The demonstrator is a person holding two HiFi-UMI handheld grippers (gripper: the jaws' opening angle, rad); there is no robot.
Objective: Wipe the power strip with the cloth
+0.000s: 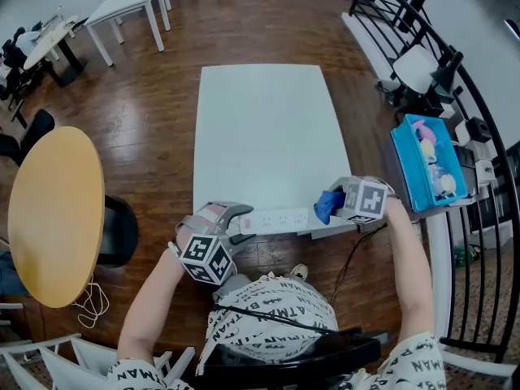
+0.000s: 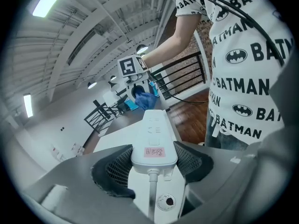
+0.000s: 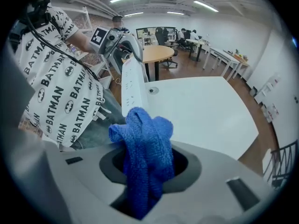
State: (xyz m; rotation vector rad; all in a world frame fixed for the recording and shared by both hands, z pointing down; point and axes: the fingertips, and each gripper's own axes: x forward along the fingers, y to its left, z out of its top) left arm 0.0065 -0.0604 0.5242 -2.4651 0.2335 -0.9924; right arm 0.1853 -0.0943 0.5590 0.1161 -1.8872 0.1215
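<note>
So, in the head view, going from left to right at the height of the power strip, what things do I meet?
Round wooden table → left tongs → power strip → blue cloth → right tongs → blue bin.

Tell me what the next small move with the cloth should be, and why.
Probably slide the cloth along the power strip toward the left tool. The right tool pinches the cloth at the strip's free end, the left tool clamps its cord end, and the socket face stretches between them.
</note>
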